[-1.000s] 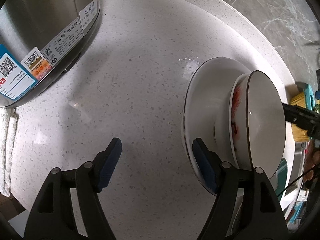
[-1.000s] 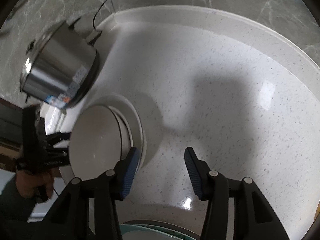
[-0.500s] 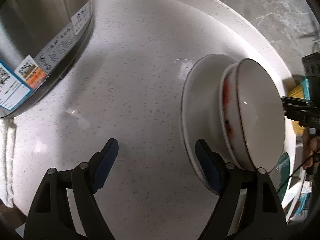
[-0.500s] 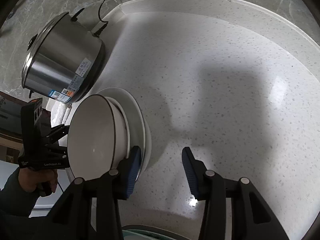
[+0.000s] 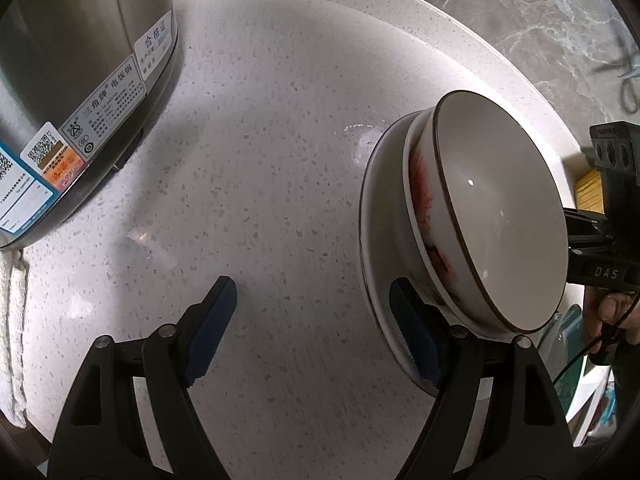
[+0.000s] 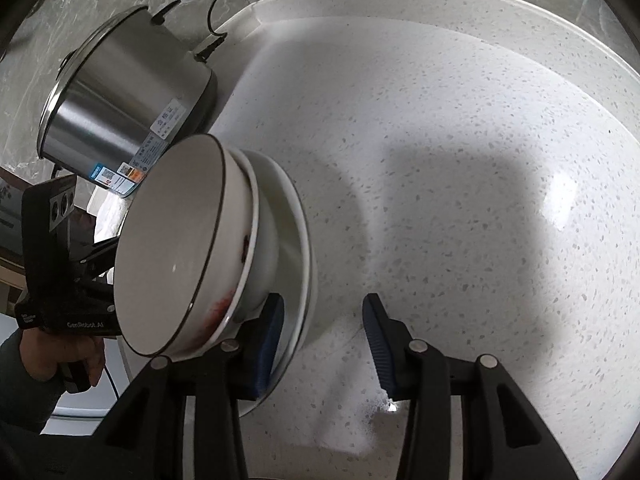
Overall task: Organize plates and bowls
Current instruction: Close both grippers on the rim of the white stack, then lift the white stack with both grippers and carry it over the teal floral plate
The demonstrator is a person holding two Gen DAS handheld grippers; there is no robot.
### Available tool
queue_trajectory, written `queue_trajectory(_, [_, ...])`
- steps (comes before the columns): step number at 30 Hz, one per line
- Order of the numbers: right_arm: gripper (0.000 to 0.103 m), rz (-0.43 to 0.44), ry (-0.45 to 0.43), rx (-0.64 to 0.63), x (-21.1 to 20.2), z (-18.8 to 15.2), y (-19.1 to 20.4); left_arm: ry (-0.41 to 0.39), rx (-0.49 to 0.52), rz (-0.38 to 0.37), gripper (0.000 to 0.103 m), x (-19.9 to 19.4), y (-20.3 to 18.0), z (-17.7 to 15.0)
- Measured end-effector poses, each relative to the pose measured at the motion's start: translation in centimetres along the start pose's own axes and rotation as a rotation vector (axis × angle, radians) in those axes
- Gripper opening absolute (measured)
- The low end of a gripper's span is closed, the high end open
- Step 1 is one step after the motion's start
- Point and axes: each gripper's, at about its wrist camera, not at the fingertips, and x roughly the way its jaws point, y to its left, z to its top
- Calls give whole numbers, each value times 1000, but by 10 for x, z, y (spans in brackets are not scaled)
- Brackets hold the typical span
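Note:
A stack stands on the speckled white counter [image 5: 280, 160]: a white plate [image 5: 380, 216] at the bottom, a bowl with a red pattern [image 5: 420, 184] on it, and a white bowl with a dark rim [image 5: 500, 216] on top. My left gripper [image 5: 314, 334] is open, its right finger at the plate's near rim and its left finger over bare counter. My right gripper [image 6: 324, 332] is open at the other side. Its left finger reaches over the plate [image 6: 298, 240] beneath the patterned bowl [image 6: 256, 264], and its right finger is off the plate. The dark-rimmed bowl [image 6: 168, 248] fills the left.
A steel rice cooker [image 5: 80, 80] stands close at the left, shown with its cord in the right wrist view [image 6: 120, 112]. A white cloth [image 5: 12, 320] lies beside it. A raised lip and grey marble wall [image 5: 540, 20] bound the back. A person's hand [image 6: 68, 352] holds the left gripper.
My right gripper has come down and closer to the stack, and its left finger now sits over the plate's rim. The left gripper has stayed about where it was.

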Motion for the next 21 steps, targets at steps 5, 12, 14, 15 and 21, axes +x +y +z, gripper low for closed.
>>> queue_trajectory(5, [45, -28, -9, -40, 3, 1, 5, -45, 63, -4, 76, 4, -6, 1])
queue_trajectory(12, [30, -18, -1, -51, 5, 2, 9, -65, 78, -32, 66, 10, -9, 10])
queue_trajectory(14, [24, -12, 2, -49, 6, 3, 11, -60, 63, -55, 55, 11, -10, 12])
queue_trajectory(15, [22, -6, 2, -48, 6, 3, 13, -51, 55, -85, 48, 12, -11, 14])
queue_trajectory(21, [21, -6, 6, -24, 8, 4, 13, -7, 46, -134, 17, 20, -22, 19])
